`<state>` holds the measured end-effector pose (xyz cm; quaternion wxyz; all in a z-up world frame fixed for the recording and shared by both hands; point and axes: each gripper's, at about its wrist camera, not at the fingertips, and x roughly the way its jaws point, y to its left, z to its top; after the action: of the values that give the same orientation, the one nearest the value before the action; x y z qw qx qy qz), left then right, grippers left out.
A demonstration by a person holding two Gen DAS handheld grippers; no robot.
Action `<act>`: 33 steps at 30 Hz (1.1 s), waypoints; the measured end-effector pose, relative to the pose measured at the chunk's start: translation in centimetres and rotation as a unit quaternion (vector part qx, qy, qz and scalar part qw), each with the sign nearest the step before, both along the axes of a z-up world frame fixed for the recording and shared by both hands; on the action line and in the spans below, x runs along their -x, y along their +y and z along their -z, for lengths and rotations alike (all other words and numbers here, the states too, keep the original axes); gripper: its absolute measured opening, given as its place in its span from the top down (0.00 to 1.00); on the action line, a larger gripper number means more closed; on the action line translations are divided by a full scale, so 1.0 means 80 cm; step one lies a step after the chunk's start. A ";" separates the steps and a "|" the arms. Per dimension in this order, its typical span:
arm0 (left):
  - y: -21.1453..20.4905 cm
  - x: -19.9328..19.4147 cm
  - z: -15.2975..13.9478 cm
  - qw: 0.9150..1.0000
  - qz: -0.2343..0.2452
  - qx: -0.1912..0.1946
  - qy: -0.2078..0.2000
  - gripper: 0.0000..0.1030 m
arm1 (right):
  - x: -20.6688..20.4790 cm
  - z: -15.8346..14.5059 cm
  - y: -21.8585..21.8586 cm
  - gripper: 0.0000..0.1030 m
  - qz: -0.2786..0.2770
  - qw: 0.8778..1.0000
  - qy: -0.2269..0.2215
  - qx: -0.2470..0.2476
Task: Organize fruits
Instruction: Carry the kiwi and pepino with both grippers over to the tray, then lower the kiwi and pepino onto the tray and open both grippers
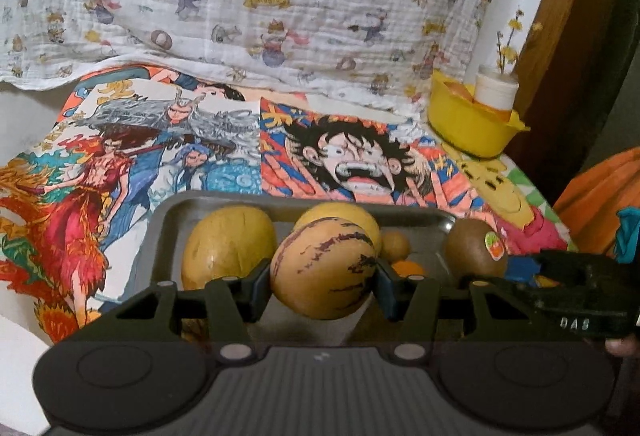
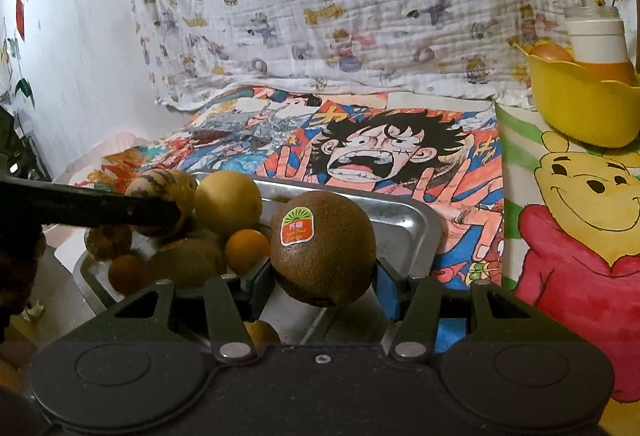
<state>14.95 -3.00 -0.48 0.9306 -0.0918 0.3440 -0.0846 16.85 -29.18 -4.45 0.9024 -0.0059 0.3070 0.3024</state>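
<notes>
Both claws loaded above the metal tray (image 1: pixel 168 214), which sits on the worktop's cartoon-print cloth (image 1: pixel 360 156) toward its near edge. Left claw (image 1: pixel 324 276): closed to fruit width on the striped melon (image 1: pixel 324 268), pads at the widest part, fruit apparently lifted clear of the tray floor. Right claw (image 2: pixel 324 276): closed on the kiwi (image 2: pixel 324 248), sticker facing the camera, also held above the tray; from the left wrist view the same kiwi (image 1: pixel 474 250) sits just off the tray's right edge. Left in the tray: a plain yellow melon (image 1: pixel 230 248), a second yellow fruit (image 1: pixel 344 216) behind the striped one, a small brown fruit (image 1: pixel 395 245), a small orange fruit (image 2: pixel 246 250), and others I cannot name. The yellow bowl (image 2: pixel 580 104) at the worktop's far right corner already holds an orange-pink fruit (image 2: pixel 552 54) and a white jar (image 2: pixel 596 36) with yellow sprigs. I judge it the likely destination, though the pictures do not settle which fruit goes where. Handling notes: your two claws are close, and the left one's finger crosses the right wrist view, so move one at a time and send the kiwi out first along the right edge. Keep squeeze steady; both fruits are round and smooth enough to roll out if you tilt. Lift before you traverse, so the held fruit does not knock the pile. Approach the bowl from its open left side, clear of the jar, and lower until the fruit rests before you ease off.
</notes>
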 end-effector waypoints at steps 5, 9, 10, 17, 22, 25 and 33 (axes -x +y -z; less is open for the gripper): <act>-0.006 0.004 0.006 1.000 0.000 -0.021 0.014 0.45 | -0.002 0.002 0.000 0.46 -0.004 1.000 0.001 0.005; -0.008 0.000 0.005 0.999 -0.004 -0.030 0.023 0.45 | -0.004 0.005 0.001 0.46 -0.008 1.000 0.005 0.011; -0.011 0.000 0.006 0.999 -0.004 -0.038 0.027 0.45 | -0.005 0.006 0.002 0.46 -0.008 1.000 0.006 0.014; -0.013 -0.005 0.005 0.998 -0.008 -0.050 0.041 0.45 | -0.006 0.006 0.003 0.46 -0.010 1.000 0.006 0.019; -0.016 -0.007 0.007 0.997 -0.006 -0.064 0.048 0.45 | -0.007 0.005 0.003 0.46 -0.010 1.000 0.006 0.019; -0.018 -0.008 0.008 0.996 -0.006 -0.071 0.051 0.45 | -0.007 0.006 0.003 0.46 -0.008 1.000 0.007 0.016; -0.022 -0.008 0.011 0.995 -0.002 -0.091 0.051 0.44 | -0.007 0.007 0.002 0.45 -0.007 1.000 0.007 0.016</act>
<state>15.60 -4.73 -1.36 0.9167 -0.0115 0.3967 -0.0465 17.37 -29.01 -5.01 0.8976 -0.0205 0.3186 0.3041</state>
